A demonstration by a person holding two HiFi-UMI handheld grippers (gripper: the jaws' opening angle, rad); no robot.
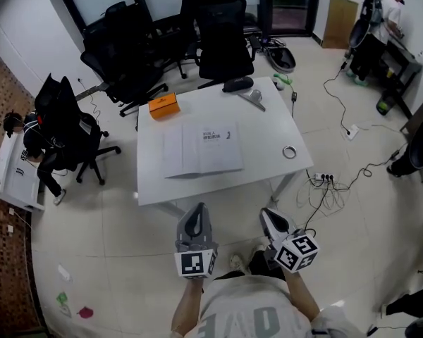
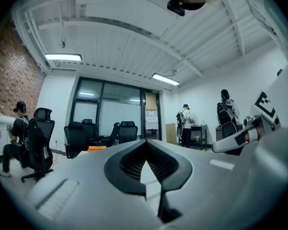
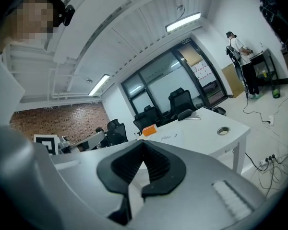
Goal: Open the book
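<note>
A closed white book [image 1: 203, 148] lies flat in the middle of the white table [image 1: 151, 185], with small print on its cover. In the right gripper view the book [image 3: 175, 135] shows beyond the jaws. My left gripper [image 1: 197, 215] and right gripper [image 1: 269, 217] hover side by side in front of the table's near edge, apart from the book, both pointing toward it. Each is shut with nothing between the jaws, as the left gripper [image 2: 145, 169] and right gripper [image 3: 143, 169] show in their own views.
An orange box [image 1: 163, 106], a black case [image 1: 237, 84], a grey tool [image 1: 252, 98] and a tape ring [image 1: 290, 152] lie on the table. Black office chairs [image 1: 222, 37] stand behind it. A seated person [image 1: 39, 143] is at left. Cables and a power strip [image 1: 324, 179] lie on the floor at right.
</note>
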